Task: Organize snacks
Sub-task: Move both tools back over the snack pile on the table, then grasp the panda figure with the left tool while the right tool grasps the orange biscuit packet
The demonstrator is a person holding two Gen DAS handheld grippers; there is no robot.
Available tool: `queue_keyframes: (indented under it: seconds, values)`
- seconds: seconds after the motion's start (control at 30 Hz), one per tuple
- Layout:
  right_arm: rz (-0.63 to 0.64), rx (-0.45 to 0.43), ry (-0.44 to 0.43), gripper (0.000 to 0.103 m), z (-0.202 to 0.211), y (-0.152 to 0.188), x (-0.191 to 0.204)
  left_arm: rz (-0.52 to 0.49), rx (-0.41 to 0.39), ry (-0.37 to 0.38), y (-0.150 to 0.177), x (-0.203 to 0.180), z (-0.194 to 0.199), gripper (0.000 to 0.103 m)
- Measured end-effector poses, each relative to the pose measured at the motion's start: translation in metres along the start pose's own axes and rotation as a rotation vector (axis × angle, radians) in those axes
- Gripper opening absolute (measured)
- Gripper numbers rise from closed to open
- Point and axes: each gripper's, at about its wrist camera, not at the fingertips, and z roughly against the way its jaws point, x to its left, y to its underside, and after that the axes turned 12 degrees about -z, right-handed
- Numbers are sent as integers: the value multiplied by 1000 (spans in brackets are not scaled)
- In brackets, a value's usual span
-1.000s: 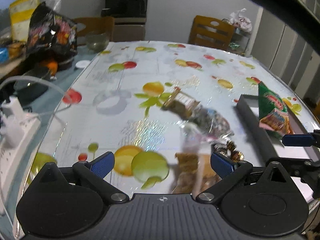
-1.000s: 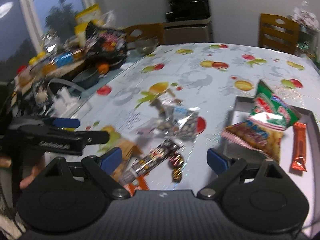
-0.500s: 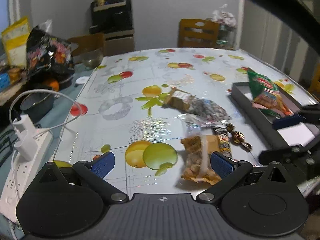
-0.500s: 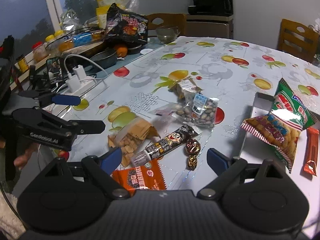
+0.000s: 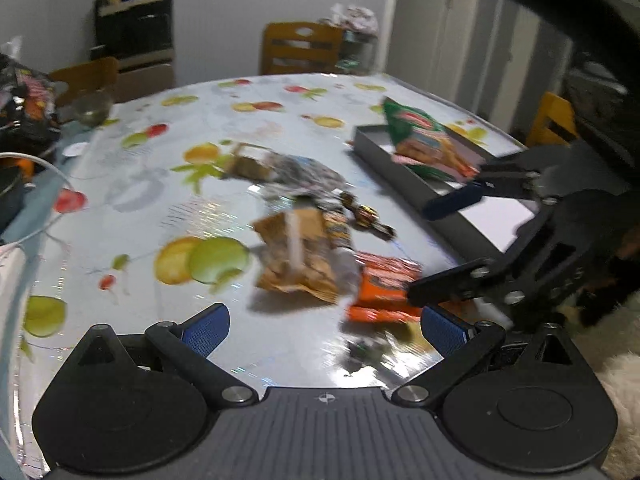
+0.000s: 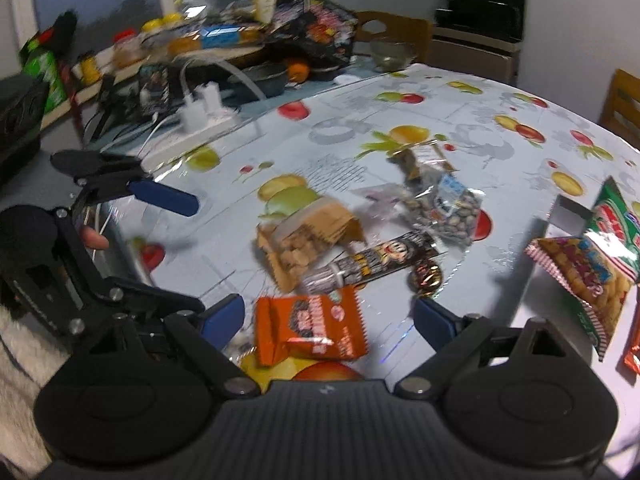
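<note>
Loose snacks lie on the fruit-print table. An orange packet (image 6: 310,328) sits nearest, just in front of my right gripper (image 6: 328,320), whose jaws stand open around it without touching. Behind it are a brown biscuit bag (image 6: 308,240), a black bar (image 6: 372,266), wrapped candies (image 6: 426,276) and a clear nut bag (image 6: 448,208). A grey tray (image 5: 400,164) at the right holds a green chip bag (image 6: 612,232), a yellow cracker bag (image 6: 580,276) and an orange bar (image 6: 632,348). My left gripper (image 5: 324,330) is open and empty, short of the biscuit bag (image 5: 296,256).
A white power strip (image 6: 200,116) with cables lies at the table's left edge. Behind it stand a black snack bag (image 6: 312,36), jars and a glass bowl (image 6: 390,54). A wooden chair (image 5: 304,48) stands at the far side. The left gripper (image 6: 176,248) shows beside the right one.
Both grippers have moved and rolled, staying open. The snack pile now sits closer in both views, and the orange packet has come right up between the right gripper's fingers.
</note>
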Motion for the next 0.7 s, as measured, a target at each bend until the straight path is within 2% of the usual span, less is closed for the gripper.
queue_keyframes:
  seconds: [0.23,0.33,0.43,0.6,0.7]
  values:
    - [33,38,0,93,-8,7,7,-144,25,30,6,-27,-8,100]
    - [42,41,11,90,-13,9,9,-137,37,40,6,-26,-13,98]
    - [47,42,37,87,-18,11,10,-113,66,34,8,-23,-21,88]
    - [47,41,21,80,-20,10,10,-91,101,42,11,-19,-28,74]
    - [51,52,24,76,-23,10,12,-93,104,47,12,-19,-28,70]
